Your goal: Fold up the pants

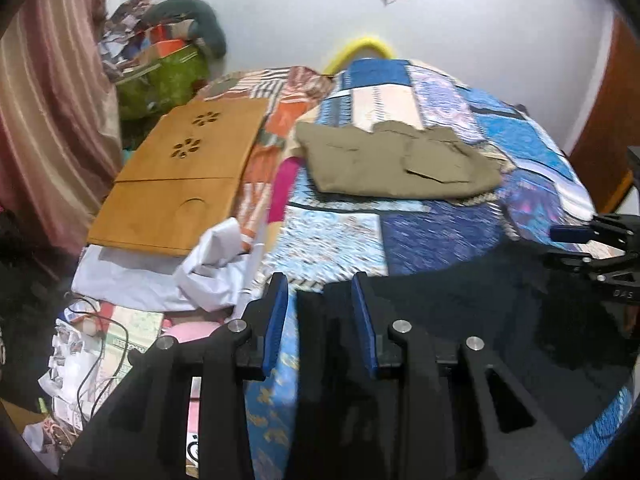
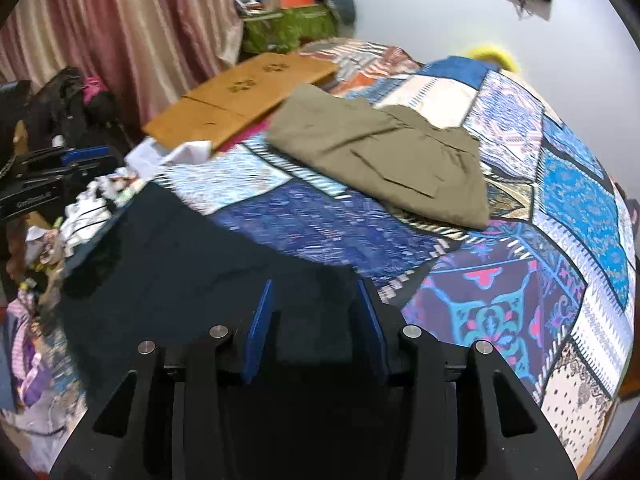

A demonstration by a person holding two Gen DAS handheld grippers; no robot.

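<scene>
Dark navy pants [image 1: 460,320] lie spread on the patchwork bedspread [image 1: 344,240] at the near edge; in the right wrist view the pants [image 2: 180,264] fill the lower left. My left gripper [image 1: 322,300] is open, its blue pads [image 1: 276,320] apart over the pants' left edge, holding nothing. My right gripper [image 2: 316,312] is open above the dark cloth; it also shows at the right edge of the left wrist view [image 1: 592,248]. The left gripper shows at the left of the right wrist view [image 2: 60,168].
Folded khaki pants [image 1: 396,164] lie farther back on the bed [image 2: 384,152]. A wooden lap tray [image 1: 180,176] and white cloth [image 1: 168,276] sit at the left. Clutter and cables [image 1: 92,356] lie beside the bed, a green bag [image 1: 164,80] and curtain [image 1: 44,100] behind.
</scene>
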